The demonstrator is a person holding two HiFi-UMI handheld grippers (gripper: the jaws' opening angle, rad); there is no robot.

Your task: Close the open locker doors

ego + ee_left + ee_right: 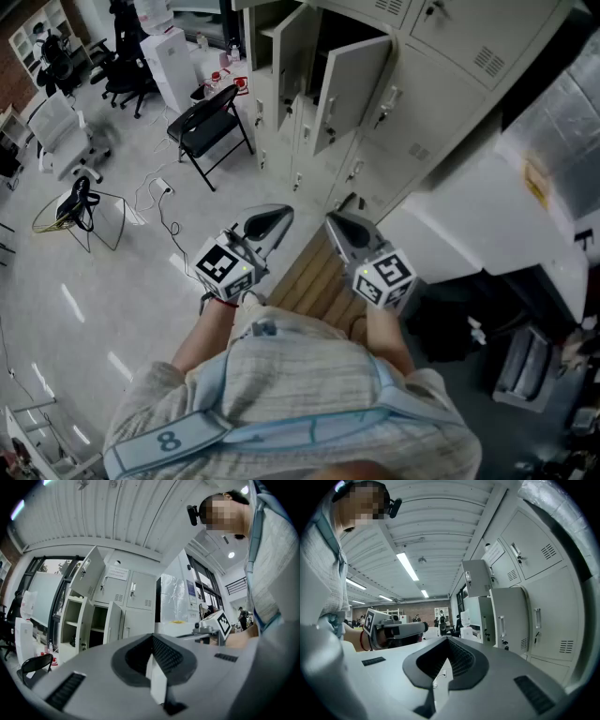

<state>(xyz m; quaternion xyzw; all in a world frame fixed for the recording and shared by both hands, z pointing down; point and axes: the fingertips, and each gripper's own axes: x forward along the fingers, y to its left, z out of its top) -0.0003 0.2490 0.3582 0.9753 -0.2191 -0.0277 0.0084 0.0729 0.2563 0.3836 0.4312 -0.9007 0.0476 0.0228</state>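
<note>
Closest to the camera the person's shirt [309, 375] is seen, and beyond it the left gripper [269, 223] and the right gripper [345, 231] are held level before the lockers [441, 103], each with jaws pressed together on nothing. Open locker doors [352, 89] are swung outward at the lockers' left part, well apart from both grippers; a folding chair [208, 127] is placed left of the lockers

I hold my left gripper [275, 218] and right gripper [337, 226] side by side, apart, both pointing toward the grey lockers [441, 103]. Each gripper's jaws look drawn together. 2 locker doors stand swung out: the left door [292, 49] and the right door [352, 90]. A black folding chair [210, 127] stands left of the lockers. Wooden slats [314, 278] lie below my grippers.
</note>
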